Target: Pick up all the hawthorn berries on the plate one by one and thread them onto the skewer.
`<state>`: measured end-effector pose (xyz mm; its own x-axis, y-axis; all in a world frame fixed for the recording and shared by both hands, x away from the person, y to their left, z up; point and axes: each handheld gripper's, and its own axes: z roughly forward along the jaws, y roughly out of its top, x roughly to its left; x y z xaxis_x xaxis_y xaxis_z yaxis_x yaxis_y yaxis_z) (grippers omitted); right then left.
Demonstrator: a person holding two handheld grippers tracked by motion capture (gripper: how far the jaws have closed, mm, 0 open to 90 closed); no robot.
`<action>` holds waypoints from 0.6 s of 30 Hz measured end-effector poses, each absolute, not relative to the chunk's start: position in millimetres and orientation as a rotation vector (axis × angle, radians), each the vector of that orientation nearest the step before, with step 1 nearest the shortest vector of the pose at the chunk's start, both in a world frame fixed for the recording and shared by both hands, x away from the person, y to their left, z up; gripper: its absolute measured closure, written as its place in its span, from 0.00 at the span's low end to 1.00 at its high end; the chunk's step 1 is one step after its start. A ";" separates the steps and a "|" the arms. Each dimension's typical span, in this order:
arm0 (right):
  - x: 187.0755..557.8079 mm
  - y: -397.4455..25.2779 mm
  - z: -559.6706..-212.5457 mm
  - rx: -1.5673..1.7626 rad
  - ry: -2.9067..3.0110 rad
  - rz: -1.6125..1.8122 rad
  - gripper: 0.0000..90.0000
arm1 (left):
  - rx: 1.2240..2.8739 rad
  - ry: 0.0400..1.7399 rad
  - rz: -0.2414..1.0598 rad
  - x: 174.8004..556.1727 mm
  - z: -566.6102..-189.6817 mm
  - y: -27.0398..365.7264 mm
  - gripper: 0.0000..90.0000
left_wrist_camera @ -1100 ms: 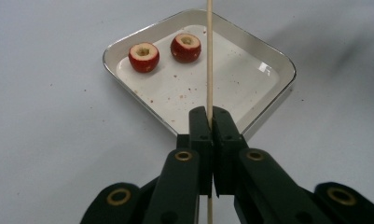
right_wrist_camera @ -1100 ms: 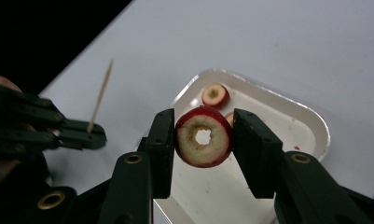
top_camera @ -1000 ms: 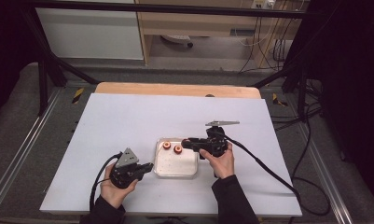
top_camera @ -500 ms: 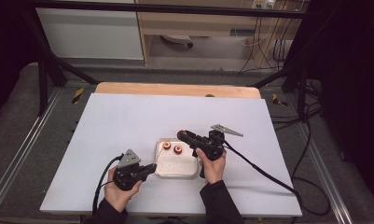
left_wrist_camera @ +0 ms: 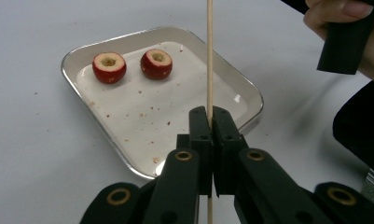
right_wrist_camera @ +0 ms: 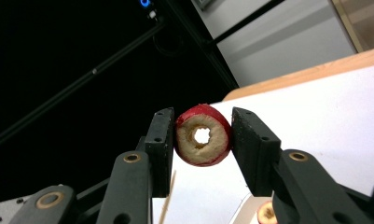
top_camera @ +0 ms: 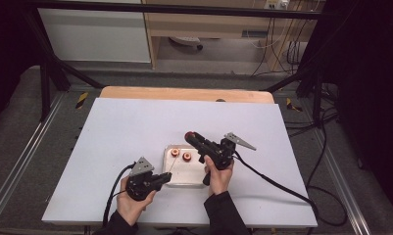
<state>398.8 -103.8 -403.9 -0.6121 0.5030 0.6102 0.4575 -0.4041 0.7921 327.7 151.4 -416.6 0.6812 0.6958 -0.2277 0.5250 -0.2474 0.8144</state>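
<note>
a: so where's the cored fruit (right_wrist_camera: pixel 203 135)?
b: above the tray (top_camera: pixel 186 180), clamped in the right hand-held gripper (top_camera: pixel 190 136); left hand-held gripper (left_wrist_camera: pixel 211 122) pinches the skewer (left_wrist_camera: pixel 209 56).
a: risk?
b: misaligned hole, and the skewer may split it.

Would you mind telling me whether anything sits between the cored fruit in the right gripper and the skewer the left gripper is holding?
Nothing visible does. The right gripper holds the cored fruit raised above the tray, and the skewer pinched in the left gripper stands bare, with open space between them.
</note>
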 end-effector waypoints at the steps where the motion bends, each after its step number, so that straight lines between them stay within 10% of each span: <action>1: 398.3 -103.3 -404.6 1.364 1.678 2.239 0.68 | 1.917 0.950 0.219 327.6 -416.5 150.4 0.98; 18: 394.3 -98.8 -410.4 1.342 1.636 2.330 0.68 | 1.910 0.945 0.223 328.8 -415.0 148.0 0.98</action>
<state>394.3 -98.8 -410.4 -0.6362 0.4391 0.6344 0.4477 -0.4595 0.7670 328.8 148.0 -415.0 0.6834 0.6935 -0.2280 0.5184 -0.2410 0.8205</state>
